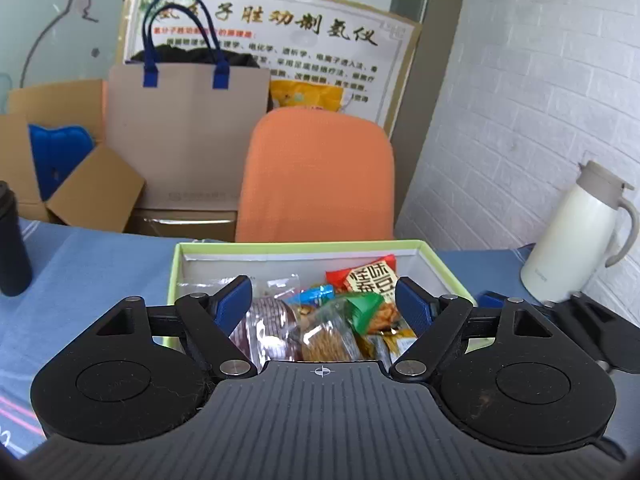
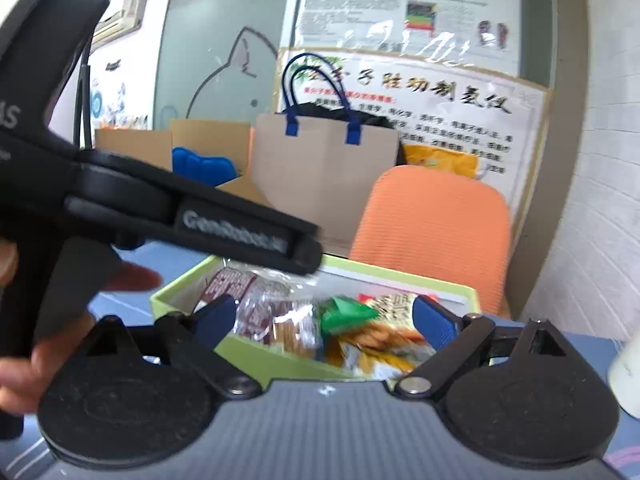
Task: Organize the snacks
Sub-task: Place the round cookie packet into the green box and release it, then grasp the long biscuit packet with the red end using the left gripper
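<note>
Above snack box: both hand-held grippers spread.

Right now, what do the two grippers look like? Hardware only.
Both match: matte black linkages with silver pivot pins, round black discs, ribbed grey base with a crosshair mark, blue ribbed pads. Seen from the right wrist, the left gripper body reads "GenoRobotics". Right gripper: no cable clearly visible.

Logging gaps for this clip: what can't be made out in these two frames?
- Box front wall and lower snacks: left view, hidden behind the left gripper.
- Box's far left corner: right view, covered by the left gripper's body.
- Flask: right view, cut off by the right edge.
- Dark cup: left view, cut by the left edge.
- Snack labels: right view, motion-blurred.
- Right gripper: open.
</note>
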Tool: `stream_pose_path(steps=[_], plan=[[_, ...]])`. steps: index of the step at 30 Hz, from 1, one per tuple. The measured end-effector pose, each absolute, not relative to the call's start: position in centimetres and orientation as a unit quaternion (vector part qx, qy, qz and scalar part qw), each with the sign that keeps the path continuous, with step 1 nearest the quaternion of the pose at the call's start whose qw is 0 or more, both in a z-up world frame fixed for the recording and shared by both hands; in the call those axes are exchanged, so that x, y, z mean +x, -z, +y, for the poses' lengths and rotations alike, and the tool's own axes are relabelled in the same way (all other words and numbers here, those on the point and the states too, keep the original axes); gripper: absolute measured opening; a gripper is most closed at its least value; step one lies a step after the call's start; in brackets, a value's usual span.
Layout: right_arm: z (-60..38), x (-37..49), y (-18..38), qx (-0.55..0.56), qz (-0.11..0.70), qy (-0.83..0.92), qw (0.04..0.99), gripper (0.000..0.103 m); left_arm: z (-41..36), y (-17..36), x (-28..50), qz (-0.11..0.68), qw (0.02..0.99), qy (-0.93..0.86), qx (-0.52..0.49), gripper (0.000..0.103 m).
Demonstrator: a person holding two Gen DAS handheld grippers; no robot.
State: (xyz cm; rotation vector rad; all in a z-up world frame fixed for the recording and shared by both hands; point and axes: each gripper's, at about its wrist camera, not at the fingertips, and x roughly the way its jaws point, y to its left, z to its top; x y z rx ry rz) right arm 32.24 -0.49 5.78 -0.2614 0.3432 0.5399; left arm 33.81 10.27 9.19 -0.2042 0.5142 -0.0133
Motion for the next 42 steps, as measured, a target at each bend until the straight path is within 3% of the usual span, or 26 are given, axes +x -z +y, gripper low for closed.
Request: stream_pose_path(steps=[1, 2, 11, 17, 20, 26, 30, 33, 42], plan=[[-1.0, 31.5, -5.8, -0.130, 0.168, -0.260, 0.942, 0.094, 10.1, -9.3, 33.3, 0.254, 0.962, 0.011, -0.102, 0.066], [-1.1, 30.8, -5.6, -0.133, 0.170, -0.256, 0.942, 0.103, 9.9, -9.3, 32.8, 0.256, 0.961, 0.015, -0.103, 0.066], [-6.3, 26.9, -1.5, -0.147, 0.222, -0.216, 0.939, 0.103, 7.0, -8.7, 29.4, 0.266, 0.959, 0.034, -0.093, 0.069], [-8.7, 25.8, 3.0, -0.151, 0.279, -0.206, 0.926, 0.103, 4.7, -4.3, 29.0, 0.336, 0.931, 0.091, -0.106, 0.068], [-9.1, 27.1, 3.6, -0.142, 0.288, -0.210, 0.924, 0.103, 3.4, -1.8, 30.3, 0.383, 0.904, 0.132, -0.138, 0.060], [-8.7, 30.5, 4.4, -0.104, 0.316, -0.253, 0.908, 0.102, 0.5, 0.1, 33.8, 0.419, 0.888, 0.140, -0.128, 0.055], [-7.0, 31.3, 4.8, -0.117, 0.335, -0.295, 0.887, 0.102, -0.3, 1.3, 35.7, 0.449, 0.874, 0.145, -0.120, 0.028], [-6.5, 30.4, 4.5, -0.126, 0.335, -0.323, 0.876, 0.101, 0.2, 1.6, 35.1, 0.459, 0.863, 0.173, -0.120, 0.018], [-4.4, 20.8, 4.9, -0.132, 0.326, -0.351, 0.868, 0.102, 2.3, 1.6, 24.8, 0.446, 0.872, 0.166, -0.117, 0.018]])
